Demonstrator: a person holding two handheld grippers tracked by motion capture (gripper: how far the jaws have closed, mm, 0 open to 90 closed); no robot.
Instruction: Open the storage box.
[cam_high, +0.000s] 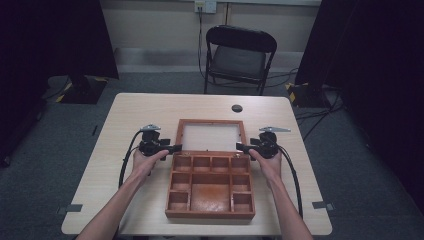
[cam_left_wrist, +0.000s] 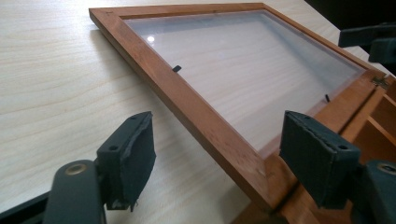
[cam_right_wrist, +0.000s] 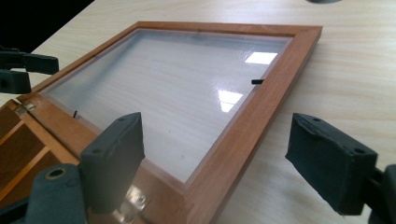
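A wooden box (cam_high: 210, 186) with several compartments lies open mid-table. Its glass-paned lid (cam_high: 212, 136) is folded flat on the table behind it. My left gripper (cam_high: 176, 148) is open at the lid's left hinge corner, and in the left gripper view its jaws straddle the lid's wooden frame (cam_left_wrist: 196, 107) without touching it. My right gripper (cam_high: 241, 147) is open at the right hinge corner, its jaws either side of the frame edge (cam_right_wrist: 252, 116). A brass hinge (cam_right_wrist: 133, 200) shows near the right gripper's left pad.
The light wood table (cam_high: 135, 115) has a round cable hole (cam_high: 237, 108) behind the lid. A black folding chair (cam_high: 238, 57) stands beyond the far edge. Cables trail from both grippers along the person's forearms.
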